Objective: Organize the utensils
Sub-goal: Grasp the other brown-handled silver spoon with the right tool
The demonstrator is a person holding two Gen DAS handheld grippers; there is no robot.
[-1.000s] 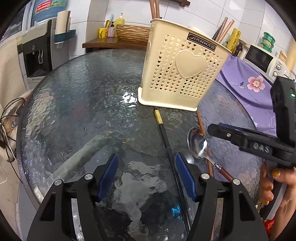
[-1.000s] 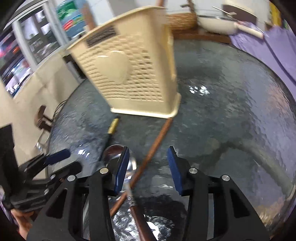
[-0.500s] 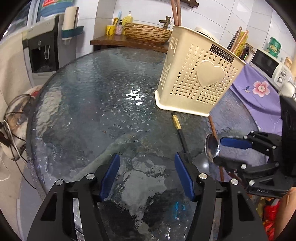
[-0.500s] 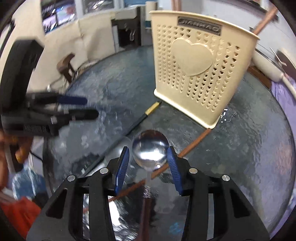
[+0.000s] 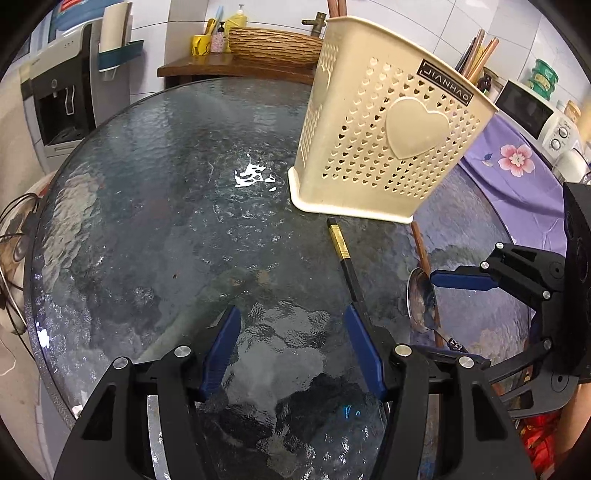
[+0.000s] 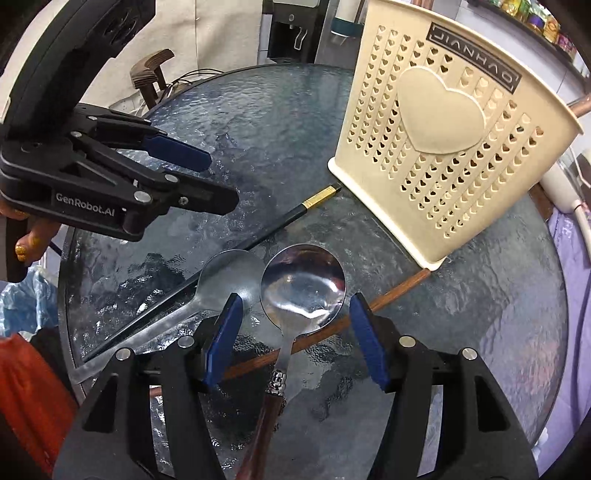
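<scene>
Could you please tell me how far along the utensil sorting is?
Early. Sticks showing above the holder may already be inside. In hand: nothing gripped; the right gripper's open fingers straddle the spoon. Left: spoon, black chopstick and brown chopstick lie outside the holder; left gripper is open, empty.

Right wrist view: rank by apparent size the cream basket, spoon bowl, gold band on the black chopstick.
1. cream basket
2. spoon bowl, though nearness to the camera inflates it
3. gold band on the black chopstick
</scene>
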